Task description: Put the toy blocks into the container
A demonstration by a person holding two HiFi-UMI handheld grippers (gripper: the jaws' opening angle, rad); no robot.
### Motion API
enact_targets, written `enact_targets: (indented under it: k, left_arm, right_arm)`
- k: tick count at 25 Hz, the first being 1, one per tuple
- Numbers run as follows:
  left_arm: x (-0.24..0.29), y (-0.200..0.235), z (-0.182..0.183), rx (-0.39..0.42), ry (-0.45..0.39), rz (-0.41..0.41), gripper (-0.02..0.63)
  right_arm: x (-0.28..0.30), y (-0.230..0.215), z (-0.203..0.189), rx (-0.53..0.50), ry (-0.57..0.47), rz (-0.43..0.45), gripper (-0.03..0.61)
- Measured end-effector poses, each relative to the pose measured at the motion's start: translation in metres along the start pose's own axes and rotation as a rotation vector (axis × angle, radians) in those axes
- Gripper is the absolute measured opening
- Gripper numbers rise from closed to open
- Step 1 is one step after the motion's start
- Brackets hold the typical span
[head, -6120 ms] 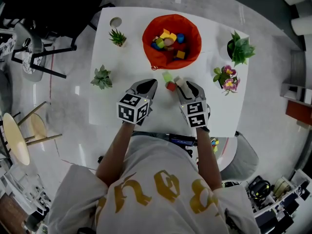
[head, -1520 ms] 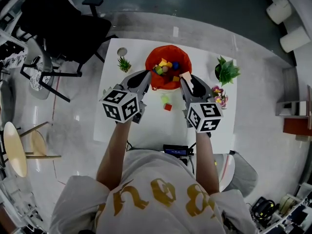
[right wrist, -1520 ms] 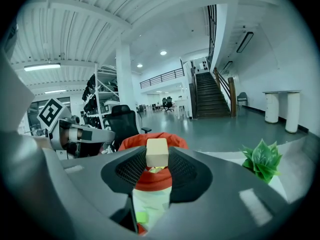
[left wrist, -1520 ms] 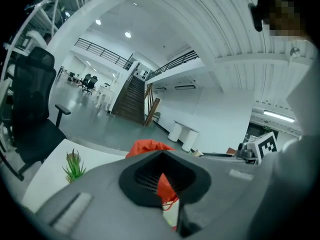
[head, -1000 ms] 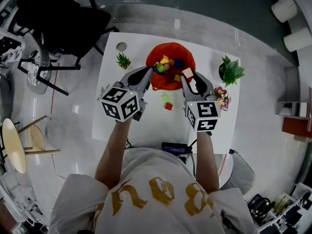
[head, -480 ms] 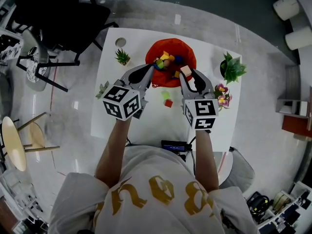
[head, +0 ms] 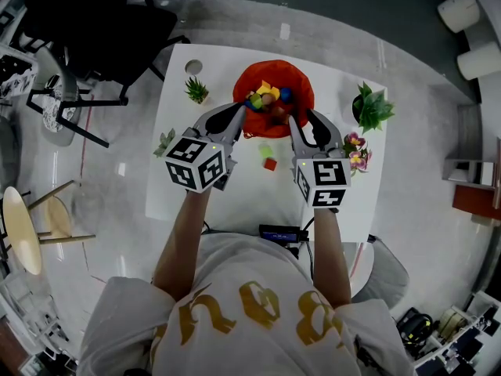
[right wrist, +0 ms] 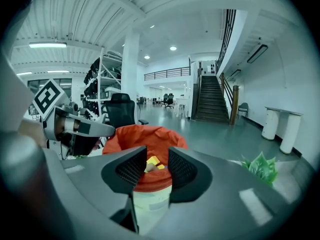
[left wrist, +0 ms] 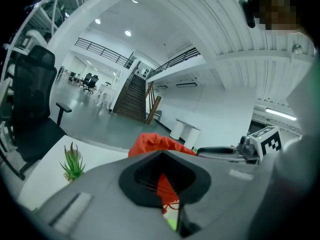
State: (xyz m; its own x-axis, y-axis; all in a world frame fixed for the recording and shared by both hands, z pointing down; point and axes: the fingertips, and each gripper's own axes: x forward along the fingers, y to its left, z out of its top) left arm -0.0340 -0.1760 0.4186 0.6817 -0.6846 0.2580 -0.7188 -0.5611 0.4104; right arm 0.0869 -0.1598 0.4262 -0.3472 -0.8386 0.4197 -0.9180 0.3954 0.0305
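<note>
The red fabric container (head: 301, 84) stands at the table's far side with several coloured blocks inside. A green block (head: 266, 152) and a red block (head: 270, 164) lie on the white table (head: 235, 202) in front of it. My right gripper (head: 302, 118) hovers at the container's near right rim. Its jaws are open, have just been closing slightly, and hold nothing. In the right gripper view (right wrist: 150, 170) the container (right wrist: 145, 134) shows through the gap. My left gripper (head: 238, 110) is shut and empty at the near left rim. A slit of red container (left wrist: 155, 141) and the green block (left wrist: 171, 219) show past it (left wrist: 166, 186).
A small green plant (head: 197, 91) stands left of the container. A larger potted plant (head: 374, 108) and a flower pot (head: 356, 151) are on the right. Another small plant (head: 164, 142) sits by the left gripper's marker cube. A black office chair (head: 117, 30) is beyond the table.
The beige block that sat between the right gripper's jaws half a second ago is no longer there. Both grippers stay at the container's near rim.
</note>
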Motion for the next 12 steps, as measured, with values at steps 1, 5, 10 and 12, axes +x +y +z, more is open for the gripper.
enact_targets:
  k: [1,5,10,12]
  left_arm:
    - [-0.001,0.000,0.000,0.002,0.001,0.002,0.002]
    - [-0.004,-0.004,-0.001,0.008,0.001,0.006,0.002]
    - [-0.012,-0.012,0.001,0.021,-0.006,0.005,0.002]
    - [-0.015,-0.016,0.001,0.027,-0.010,0.003,0.002]
  right_arm:
    - [-0.001,0.000,0.001,-0.001,-0.004,-0.003,0.158]
    - [-0.008,0.002,0.000,-0.007,-0.010,-0.016,0.150]
    - [-0.021,0.004,-0.001,-0.004,-0.020,-0.035,0.137]
    - [-0.028,0.005,-0.001,-0.002,-0.023,-0.039,0.132]
